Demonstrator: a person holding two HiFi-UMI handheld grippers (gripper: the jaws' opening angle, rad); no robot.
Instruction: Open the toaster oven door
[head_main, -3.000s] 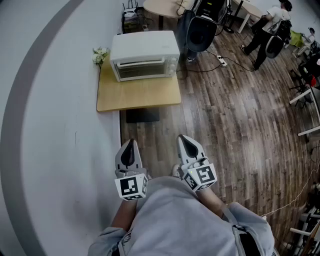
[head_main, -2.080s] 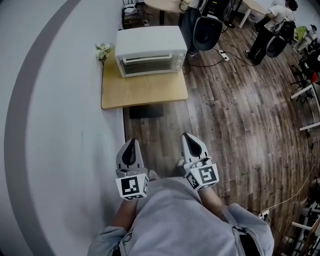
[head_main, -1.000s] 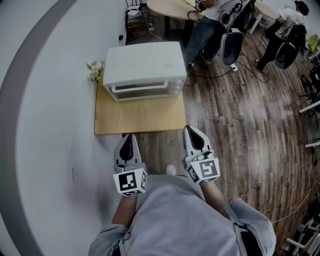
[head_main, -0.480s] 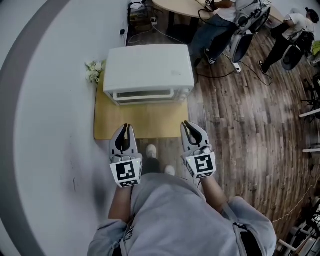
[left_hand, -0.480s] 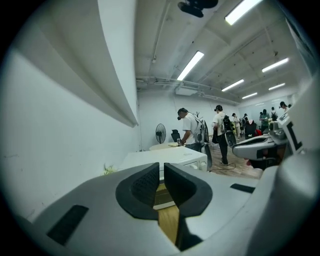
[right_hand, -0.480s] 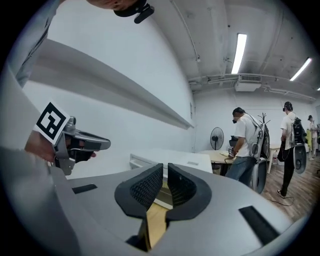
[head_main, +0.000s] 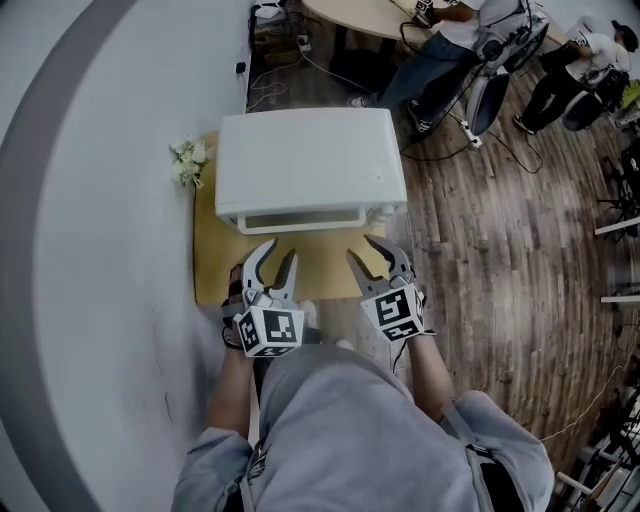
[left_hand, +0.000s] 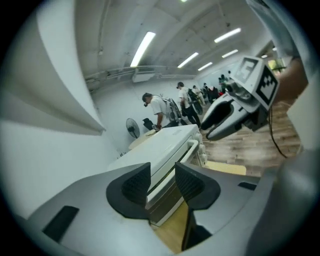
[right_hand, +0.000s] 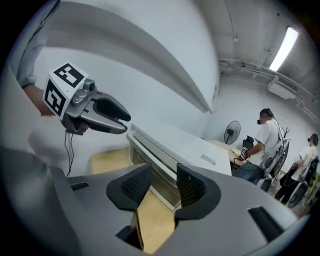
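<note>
The white toaster oven (head_main: 310, 165) stands on a low light-wood table (head_main: 215, 270), its door shut and the bar handle (left_hand: 191, 148) along the door's top edge. Both grippers hover over the table's front edge, a short way in front of the door and clear of it. My left gripper (head_main: 280, 256) faces the door's left part, my right gripper (head_main: 364, 250) its right part. Both pairs of jaws have just been opening and now stand open with nothing between them. In the left gripper view, the oven (left_hand: 160, 150) shows beyond the pads; in the right gripper view, the oven (right_hand: 175, 145) does too.
A small bunch of flowers (head_main: 187, 160) lies at the table's back left, against the white wall (head_main: 100, 200). Dark wood floor (head_main: 500, 260) spreads to the right. People, chairs and cables (head_main: 470, 40) are behind the oven.
The oven has come much nearer in the head view. Both grippers moved forward to the table's front edge, rolled, and their jaws went from shut to open.
</note>
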